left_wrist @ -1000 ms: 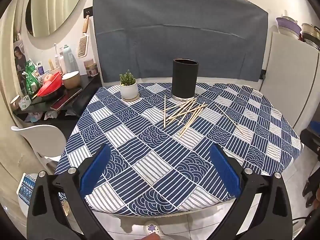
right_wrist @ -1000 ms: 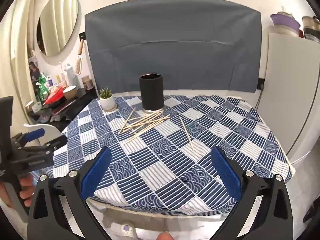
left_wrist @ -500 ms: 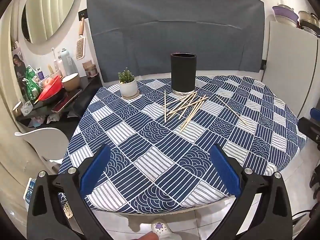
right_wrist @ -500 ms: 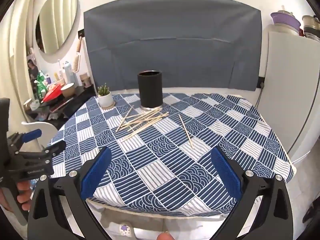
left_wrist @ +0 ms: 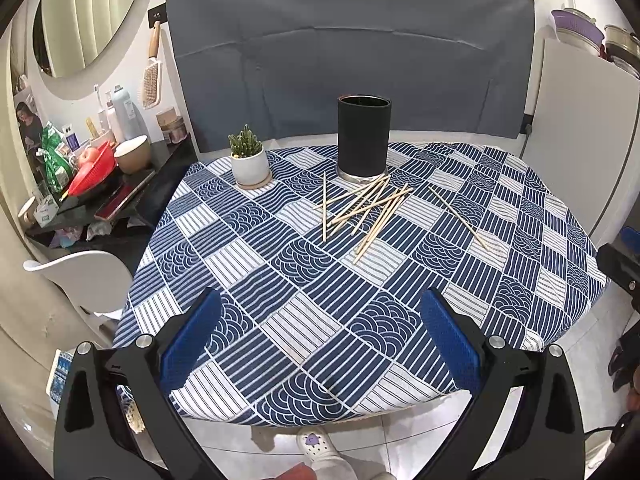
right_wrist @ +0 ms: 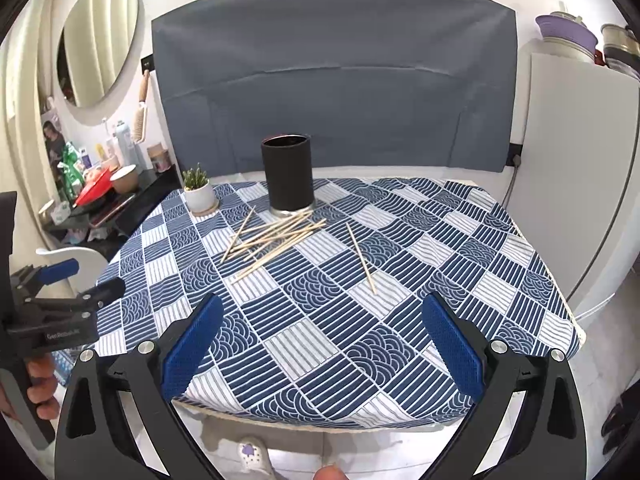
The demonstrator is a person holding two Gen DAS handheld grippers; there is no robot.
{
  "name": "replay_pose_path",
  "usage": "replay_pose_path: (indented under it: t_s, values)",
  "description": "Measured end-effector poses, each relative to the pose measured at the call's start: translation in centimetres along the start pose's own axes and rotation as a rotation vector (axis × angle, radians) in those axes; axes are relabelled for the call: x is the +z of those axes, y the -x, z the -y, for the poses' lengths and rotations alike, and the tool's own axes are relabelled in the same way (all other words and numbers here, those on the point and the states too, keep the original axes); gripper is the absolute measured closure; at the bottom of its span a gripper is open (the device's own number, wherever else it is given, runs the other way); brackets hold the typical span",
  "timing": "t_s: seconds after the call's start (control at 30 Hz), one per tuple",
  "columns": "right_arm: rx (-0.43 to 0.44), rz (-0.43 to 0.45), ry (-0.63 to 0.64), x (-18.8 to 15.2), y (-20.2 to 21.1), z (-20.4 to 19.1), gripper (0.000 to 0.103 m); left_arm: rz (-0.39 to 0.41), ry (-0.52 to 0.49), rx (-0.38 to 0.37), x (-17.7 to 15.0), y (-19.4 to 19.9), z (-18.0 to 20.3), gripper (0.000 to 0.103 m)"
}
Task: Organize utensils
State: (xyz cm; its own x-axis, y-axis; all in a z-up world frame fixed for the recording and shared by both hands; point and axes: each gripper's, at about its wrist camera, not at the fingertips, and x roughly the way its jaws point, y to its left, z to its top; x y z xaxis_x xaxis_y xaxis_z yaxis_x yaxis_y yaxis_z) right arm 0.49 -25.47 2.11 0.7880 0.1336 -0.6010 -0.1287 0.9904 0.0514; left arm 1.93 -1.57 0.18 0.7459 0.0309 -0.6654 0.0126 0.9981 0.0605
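Lying well beyond both spread claws (left_wrist: 320,336) (right_wrist: 320,340), chopsticks (left_wrist: 360,208).

Table (left_wrist: 304,336): fills the middle of both views, covered by a blue and white patchwork-patterned cloth.
Black cylinder holder (left_wrist: 363,138): upright at the far centre of the table.
Wooden sticks (left_wrist: 362,210): a loose crossed pile just in front of the holder.
Single stick (left_wrist: 458,211): lies apart, right of the pile.
Potted plant (left_wrist: 249,160): white pot on a coaster, left of the holder.

Black angular frames, silver screws, ribbed blue pads (left_wrist: 190,342) lining jaws; bare-skinned hand (right_wrist: 38,390).
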Motion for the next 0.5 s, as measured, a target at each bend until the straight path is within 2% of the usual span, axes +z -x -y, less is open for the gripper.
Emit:
replay_pose_path:
  t_s: [0.5]
  values:
    - [-0.007, -0.01, 0.022, 1.8, -0.4, -1.0, 0.008, -0.021, -0.028, -0.009, 1.6, -0.9, -0.5, 0.006]
